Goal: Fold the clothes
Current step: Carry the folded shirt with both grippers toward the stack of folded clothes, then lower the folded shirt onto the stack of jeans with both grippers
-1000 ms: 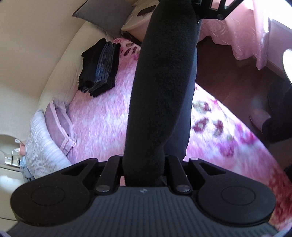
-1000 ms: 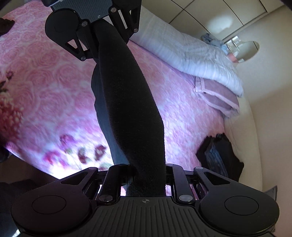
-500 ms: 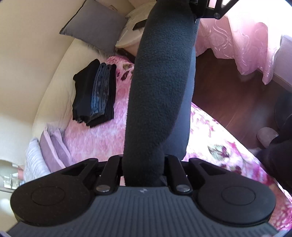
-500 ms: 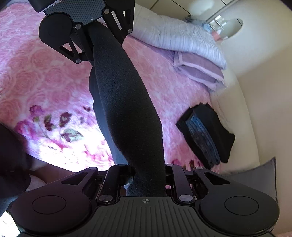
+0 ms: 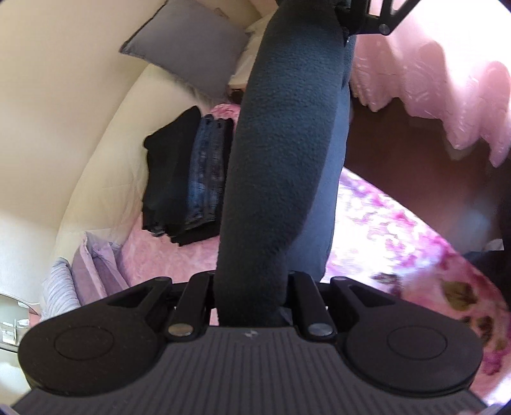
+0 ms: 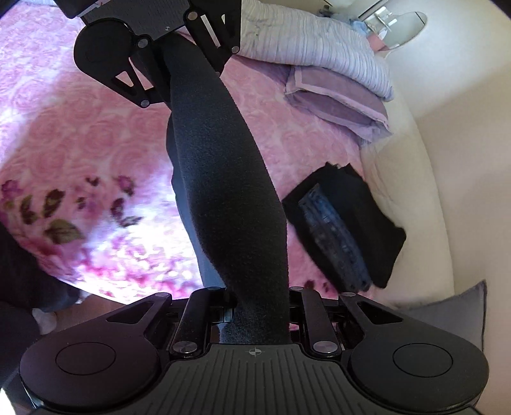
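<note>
A folded dark fleece garment (image 5: 281, 153) is stretched in the air between my two grippers, above the pink floral bedspread (image 5: 399, 223). My left gripper (image 5: 252, 303) is shut on one end of it; my right gripper (image 6: 255, 319) is shut on the other end (image 6: 223, 178). Each gripper shows at the top of the other's view, the right one (image 5: 361, 12) and the left one (image 6: 159, 41). A stack of folded dark clothes and jeans (image 5: 188, 178) lies at the bed's edge; it also shows in the right wrist view (image 6: 341, 223).
A cream padded headboard (image 5: 105, 153) curves behind the stack. A grey cushion (image 5: 191, 44) leans above it. Folded lilac and striped bedding (image 6: 335, 83) lies on the bed. Dark wooden floor (image 5: 415, 150) and a pink curtain (image 5: 447, 73) are beside the bed.
Both grippers have carried the garment toward the stack of folded clothes, which now looks larger and nearer in both views. Both grips are unchanged.
</note>
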Available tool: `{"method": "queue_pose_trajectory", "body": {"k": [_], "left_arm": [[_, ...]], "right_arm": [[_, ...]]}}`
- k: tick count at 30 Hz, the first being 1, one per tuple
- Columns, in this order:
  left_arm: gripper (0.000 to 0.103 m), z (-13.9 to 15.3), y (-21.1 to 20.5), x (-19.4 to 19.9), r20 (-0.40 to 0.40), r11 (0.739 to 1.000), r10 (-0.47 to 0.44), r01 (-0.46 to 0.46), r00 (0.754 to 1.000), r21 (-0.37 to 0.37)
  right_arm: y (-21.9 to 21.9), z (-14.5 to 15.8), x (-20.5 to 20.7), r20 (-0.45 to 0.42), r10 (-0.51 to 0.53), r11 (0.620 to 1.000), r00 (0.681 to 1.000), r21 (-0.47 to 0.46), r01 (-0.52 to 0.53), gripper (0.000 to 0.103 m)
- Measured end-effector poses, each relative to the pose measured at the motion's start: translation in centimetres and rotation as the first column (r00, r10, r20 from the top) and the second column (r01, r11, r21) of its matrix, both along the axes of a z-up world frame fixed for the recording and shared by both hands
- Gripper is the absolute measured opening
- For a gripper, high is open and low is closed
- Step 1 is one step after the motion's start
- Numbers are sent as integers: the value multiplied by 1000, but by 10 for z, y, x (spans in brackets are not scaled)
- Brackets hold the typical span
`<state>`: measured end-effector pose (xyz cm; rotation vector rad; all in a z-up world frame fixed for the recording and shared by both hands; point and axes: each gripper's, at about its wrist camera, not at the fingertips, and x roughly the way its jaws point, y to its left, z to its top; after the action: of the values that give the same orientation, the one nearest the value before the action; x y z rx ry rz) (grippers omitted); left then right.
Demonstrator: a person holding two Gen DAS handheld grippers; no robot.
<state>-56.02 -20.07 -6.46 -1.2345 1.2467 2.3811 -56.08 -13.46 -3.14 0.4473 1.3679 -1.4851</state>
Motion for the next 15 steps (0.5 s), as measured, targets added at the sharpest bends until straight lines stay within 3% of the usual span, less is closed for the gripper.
{"method": "queue_pose_trajectory", "body": {"k": [6, 15], "left_arm": [[12, 7, -42, -29, -21, 998, 69, -69, 997, 12], [12, 20, -80, -80, -32, 976, 219, -218, 975, 16]], "right_arm": [[-40, 8, -40, -14, 57, 998, 998, 12, -56, 16], [-78, 11, -110, -12, 224, 975, 975, -12, -224, 16]]}}
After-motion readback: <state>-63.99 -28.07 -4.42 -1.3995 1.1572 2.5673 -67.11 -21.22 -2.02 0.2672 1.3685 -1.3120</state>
